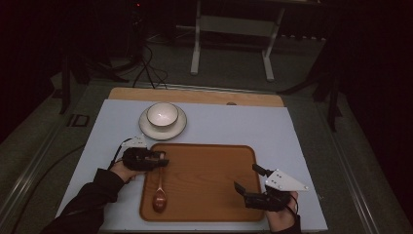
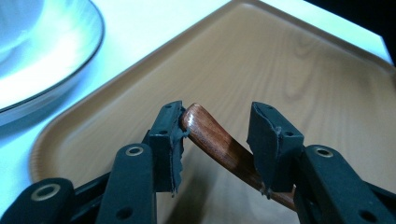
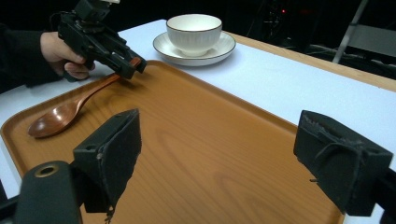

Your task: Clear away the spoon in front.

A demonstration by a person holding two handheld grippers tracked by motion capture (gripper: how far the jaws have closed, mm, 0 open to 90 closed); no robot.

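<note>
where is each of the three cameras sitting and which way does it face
High view: above the person's side, facing forward and down on the tray; both forearms show, left gripper, right gripper.
Left gripper view: on the left gripper, along its jaws, the spoon handle between them.
Right gripper view: on the right gripper, across the tray toward the bowl; the left hand shows.
All three views share the spoon and tray.

Glossy brown wooden spoon (image 1: pixel 159 192) — lying along the tray's (image 1: pixel 204 175) left side.
</note>
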